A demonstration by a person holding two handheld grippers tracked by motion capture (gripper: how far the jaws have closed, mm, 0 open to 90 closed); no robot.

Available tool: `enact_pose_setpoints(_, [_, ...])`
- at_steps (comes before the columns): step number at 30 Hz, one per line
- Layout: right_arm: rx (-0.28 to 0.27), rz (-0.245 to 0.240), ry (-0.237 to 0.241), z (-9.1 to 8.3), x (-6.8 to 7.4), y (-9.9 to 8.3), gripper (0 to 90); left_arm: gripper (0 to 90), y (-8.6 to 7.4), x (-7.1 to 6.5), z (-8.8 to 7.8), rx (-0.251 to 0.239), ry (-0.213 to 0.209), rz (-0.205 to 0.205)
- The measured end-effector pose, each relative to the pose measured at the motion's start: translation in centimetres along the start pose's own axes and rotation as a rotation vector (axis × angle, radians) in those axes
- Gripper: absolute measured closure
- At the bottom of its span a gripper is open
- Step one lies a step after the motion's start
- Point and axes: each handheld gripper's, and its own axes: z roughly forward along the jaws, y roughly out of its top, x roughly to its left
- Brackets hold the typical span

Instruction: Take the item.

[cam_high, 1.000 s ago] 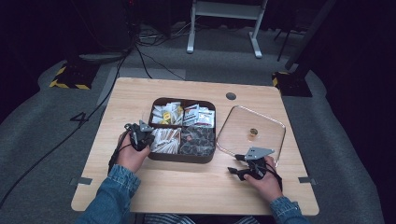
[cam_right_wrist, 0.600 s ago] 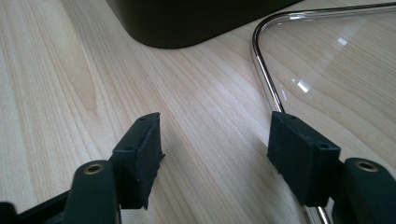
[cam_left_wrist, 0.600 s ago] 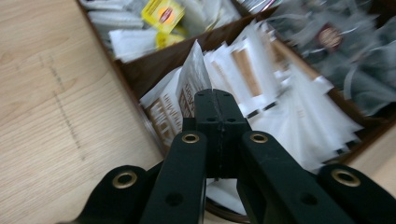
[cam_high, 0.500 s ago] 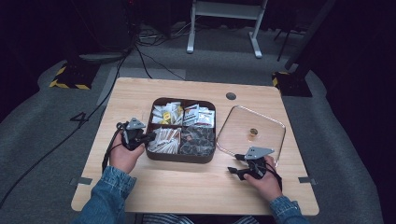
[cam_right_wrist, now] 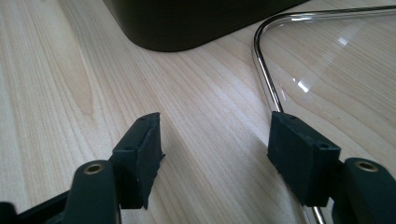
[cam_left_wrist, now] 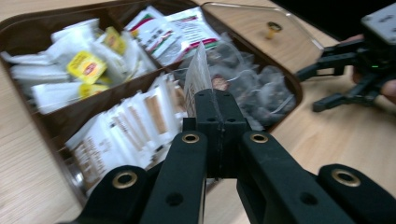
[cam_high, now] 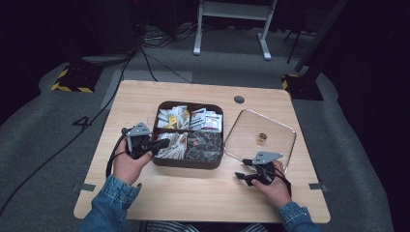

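Nearest, right claw (cam_high: 244, 178): resting low at the front right of the wooden surface (cam_high: 193, 193), held in the person's right hand (cam_high: 275, 186); its jaws stand apart with nothing between them, bare wood showing in the gap in the right gripper view (cam_right_wrist: 215, 140).
Left claw (cam_high: 163, 143): held in the left hand (cam_high: 126, 163) at the left edge of the tray, lifted off the surface and pointing right over the near-left compartment; its jaws are pressed together on a packet.
Packet (cam_left_wrist: 198, 81): a thin pale sachet pinched by its lower edge between the jaw tips, standing upright above them in the left gripper view, over the tray's near compartments.
Tray (cam_high: 161, 162): dark brown, rounded corners, four compartments, in the middle of the surface.
Near-left compartment: a row of pale sachets with brown stripes (cam_left_wrist: 135, 121), packed on edge.
Near-right compartment: clear bags of dark contents (cam_left_wrist: 261, 88), loosely heaped.
Far-left compartment: white tea bags with yellow tags (cam_left_wrist: 86, 67).
Far-right compartment: white printed packets (cam_left_wrist: 182, 30), lying flat.
Clear lid (cam_high: 285, 130): flat on the surface just right of the tray, a small gold knob (cam_high: 262, 137) at its middle; its rim runs beside the right claw's jaw.
Behind the surface: grey floor, black cables (cam_high: 145, 53) and a white metal stand (cam_high: 232, 24).
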Motion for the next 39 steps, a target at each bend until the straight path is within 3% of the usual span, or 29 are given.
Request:
enact_pose_setpoints(5, [0.000,-0.001,0.000,0.0,0.0,0.0,35.6,90.0,0.4,-1.0,-0.2,-0.010,-0.038,0.021])
enact_pose_setpoints(9, [0.000,-0.001,0.000,0.0,0.0,0.0,35.6,90.0,0.6,-2.1,0.1,-0.014,-0.099,0.028])
enact_pose_setpoints(17, [0.000,0.000,0.000,0.0,0.0,0.0,35.6,90.0,0.5,-3.4,1.0,0.015,-0.146,0.062])
enact_pose_setpoints(18, [0.000,0.000,0.000,0.0,0.0,0.0,35.6,90.0,0.4,-3.7,1.3,0.025,-0.205,0.052])
enact_pose_setpoints(19, [0.000,0.000,0.001,0.0,0.0,0.0,35.6,90.0,0.3,-3.9,1.4,0.029,-0.219,0.049])
enact_pose_setpoints(27, [0.000,-0.001,0.000,0.0,0.0,0.0,35.6,90.0,-0.5,-5.8,3.0,0.087,-0.256,0.130])
enact_pose_setpoints(39, [0.000,-0.001,0.000,0.0,0.0,0.0,35.6,90.0,-2.0,-7.2,5.7,0.165,-0.294,0.176])
